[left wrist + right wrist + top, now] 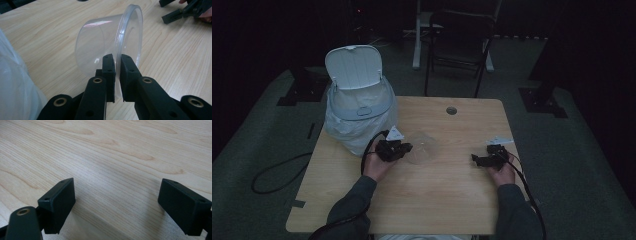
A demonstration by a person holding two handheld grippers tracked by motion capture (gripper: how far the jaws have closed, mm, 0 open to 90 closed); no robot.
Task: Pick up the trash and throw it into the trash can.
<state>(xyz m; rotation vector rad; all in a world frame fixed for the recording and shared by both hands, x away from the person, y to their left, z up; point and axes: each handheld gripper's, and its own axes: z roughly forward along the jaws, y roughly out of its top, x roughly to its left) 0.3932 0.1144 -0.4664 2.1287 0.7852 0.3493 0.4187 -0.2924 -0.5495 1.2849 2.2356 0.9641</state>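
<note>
- The left gripper (118, 58) pinches the rim of a clear plastic cup (105, 42), one jaw inside the rim and one outside.
- The cup lies on its side on the wooden table (432, 190), just beside a white bin (357, 107) lined with a bag.
- The right gripper (116, 202) hovers over bare wood, its jaws spread wide with nothing between them.

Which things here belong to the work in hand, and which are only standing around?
In use:
- clear plastic cup, pinched at its rim
- left gripper
- white bin with lid open, probably

Standing around:
- right gripper, open over bare table
- black chair
</note>
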